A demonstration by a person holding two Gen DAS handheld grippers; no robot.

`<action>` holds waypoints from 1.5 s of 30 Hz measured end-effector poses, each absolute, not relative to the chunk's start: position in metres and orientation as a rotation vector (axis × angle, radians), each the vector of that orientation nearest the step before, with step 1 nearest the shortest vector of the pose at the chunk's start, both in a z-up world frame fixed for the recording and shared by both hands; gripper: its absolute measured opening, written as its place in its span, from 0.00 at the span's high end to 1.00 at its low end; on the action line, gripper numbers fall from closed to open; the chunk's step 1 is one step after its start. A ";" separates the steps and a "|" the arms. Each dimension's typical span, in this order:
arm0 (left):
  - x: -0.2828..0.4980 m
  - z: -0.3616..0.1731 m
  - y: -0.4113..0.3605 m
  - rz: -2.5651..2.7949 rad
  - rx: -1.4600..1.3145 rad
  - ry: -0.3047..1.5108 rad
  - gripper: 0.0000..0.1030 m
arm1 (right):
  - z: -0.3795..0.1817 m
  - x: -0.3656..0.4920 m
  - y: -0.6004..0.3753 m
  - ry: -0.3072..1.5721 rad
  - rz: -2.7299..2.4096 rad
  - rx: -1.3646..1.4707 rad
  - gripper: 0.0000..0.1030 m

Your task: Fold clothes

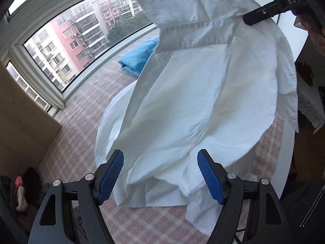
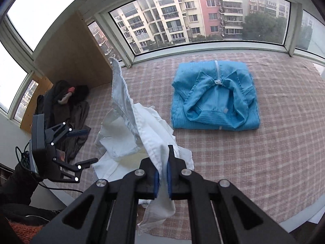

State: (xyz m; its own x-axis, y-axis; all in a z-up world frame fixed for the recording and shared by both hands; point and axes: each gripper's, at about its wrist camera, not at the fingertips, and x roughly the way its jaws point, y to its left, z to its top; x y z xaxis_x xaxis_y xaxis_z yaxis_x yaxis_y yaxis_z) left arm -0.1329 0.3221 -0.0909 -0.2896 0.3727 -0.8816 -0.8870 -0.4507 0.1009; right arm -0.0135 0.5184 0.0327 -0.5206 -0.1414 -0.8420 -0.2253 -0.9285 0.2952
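Observation:
A white collared shirt point(image 1: 193, 93) hangs in the air over the pink checked cloth point(image 1: 85, 122), its lower part resting crumpled on it. My right gripper point(image 2: 162, 174) is shut on the shirt point(image 2: 142, 130) at the collar edge and holds it up; it also shows in the left wrist view point(image 1: 262, 14) at the top right. My left gripper point(image 1: 160, 174) is open and empty, its blue pads point(image 1: 110, 178) on either side of the shirt's lower folds without touching. It shows in the right wrist view point(image 2: 81, 146) at the left, beside the shirt.
A folded blue zip shirt point(image 2: 215, 99) lies on the checked cloth point(image 2: 264, 152) near the window point(image 2: 203, 16). A dark pile of clothes point(image 2: 65, 105) lies in the left corner by a wooden panel point(image 2: 67, 57). The cloth's front edge is close below.

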 end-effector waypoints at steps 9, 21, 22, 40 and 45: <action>-0.124 -0.097 0.375 1.752 -0.988 0.748 0.28 | 0.028 -0.013 0.520 0.613 2.599 -1.526 0.94; -0.147 -0.120 0.386 1.780 -1.035 0.812 0.46 | 0.029 -0.019 0.520 0.629 2.603 -1.530 0.94; -0.148 -0.120 0.385 1.781 -1.035 0.822 0.66 | 0.029 -0.019 0.520 0.630 2.604 -1.530 0.94; -0.075 -0.076 0.356 1.502 -0.913 0.865 0.91 | 0.027 0.000 0.524 0.687 2.555 -1.508 0.94; -0.070 -0.102 0.356 1.457 -0.960 0.882 0.88 | 0.014 0.011 0.524 0.707 2.512 -1.529 0.94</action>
State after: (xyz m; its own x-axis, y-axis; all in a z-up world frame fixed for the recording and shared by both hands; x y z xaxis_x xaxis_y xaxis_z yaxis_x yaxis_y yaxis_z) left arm -0.0700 0.3562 -0.1023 -0.0432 0.3858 -0.9216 -0.9955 -0.0949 0.0070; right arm 0.0114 0.5240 0.0141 -0.4838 -0.1387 -0.8641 -0.3322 -0.8843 0.3279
